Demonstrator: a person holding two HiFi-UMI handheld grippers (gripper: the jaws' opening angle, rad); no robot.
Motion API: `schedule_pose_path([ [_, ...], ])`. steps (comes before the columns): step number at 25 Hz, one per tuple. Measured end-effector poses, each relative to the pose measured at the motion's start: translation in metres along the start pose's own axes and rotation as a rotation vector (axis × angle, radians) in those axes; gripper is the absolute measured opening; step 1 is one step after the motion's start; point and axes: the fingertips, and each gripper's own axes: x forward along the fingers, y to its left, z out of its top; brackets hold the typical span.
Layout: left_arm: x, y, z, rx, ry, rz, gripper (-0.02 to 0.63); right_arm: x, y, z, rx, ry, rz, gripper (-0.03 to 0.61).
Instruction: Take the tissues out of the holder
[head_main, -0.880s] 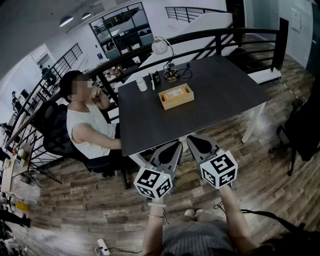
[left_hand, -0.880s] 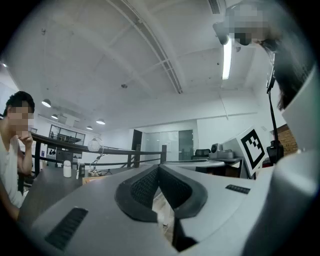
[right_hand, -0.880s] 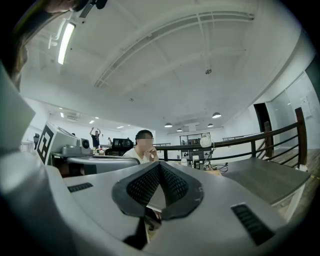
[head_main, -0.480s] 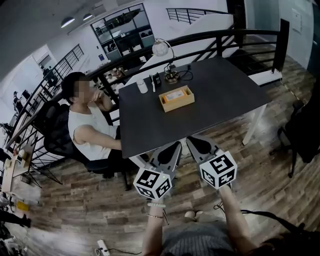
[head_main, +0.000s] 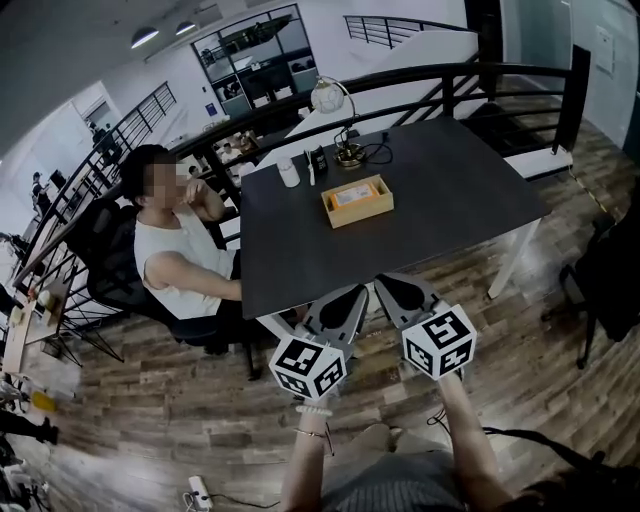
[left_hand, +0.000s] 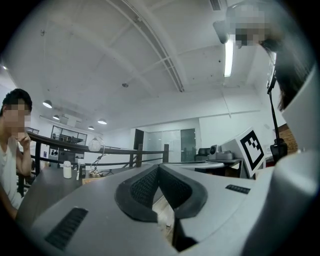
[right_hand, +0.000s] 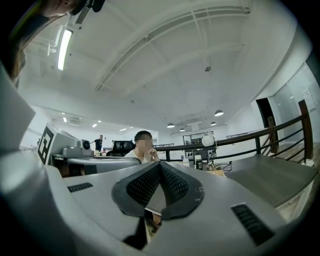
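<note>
- The left claw (head_main: 352, 293) and right claw (head_main: 388, 285) are held low, side by side, pointing forward at the near edge of the surface (head_main: 450, 200). Each is clenched, tips together on nothing.
- The dark surface stands on a wooden floor (head_main: 150, 420) by a black railing (head_main: 420, 75), and a seated person (head_main: 170, 250) is at its left.
- The wooden holder (head_main: 357, 200) lies well beyond the claws. Its opening faces up with tissues (head_main: 352, 195) inside, and its long axis runs left to right.

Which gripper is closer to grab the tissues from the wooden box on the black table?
Right, but only just. The right gripper reaches slightly further towards the light wooden tissue box than the left gripper. Both are shut and well short of it.
</note>
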Motion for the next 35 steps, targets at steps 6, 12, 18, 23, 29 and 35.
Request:
schedule_pose_path([
  [6,0.014,0.026,-0.001,-0.028,-0.003,0.035,0.008,0.024,-0.016,0.002,0.042,0.004,0.03,0.012],
  [12,0.041,0.064,-0.003,-0.037,0.0,0.039,0.008,0.063,-0.046,0.003,0.06,0.008,0.028,0.012],
  [18,0.073,0.106,-0.003,-0.038,0.004,0.016,0.008,0.103,-0.075,0.005,0.077,0.0,0.016,0.012],
  [23,0.095,0.135,-0.003,-0.039,0.012,-0.016,0.008,0.135,-0.094,0.007,0.08,0.008,0.002,0.012],
  [29,0.117,0.163,-0.012,-0.047,0.026,-0.057,0.008,0.163,-0.115,0.001,0.087,0.014,-0.027,0.012],
  [35,0.145,0.179,-0.023,-0.063,0.052,-0.094,0.008,0.18,-0.142,-0.009,0.093,0.056,-0.057,0.012],
])
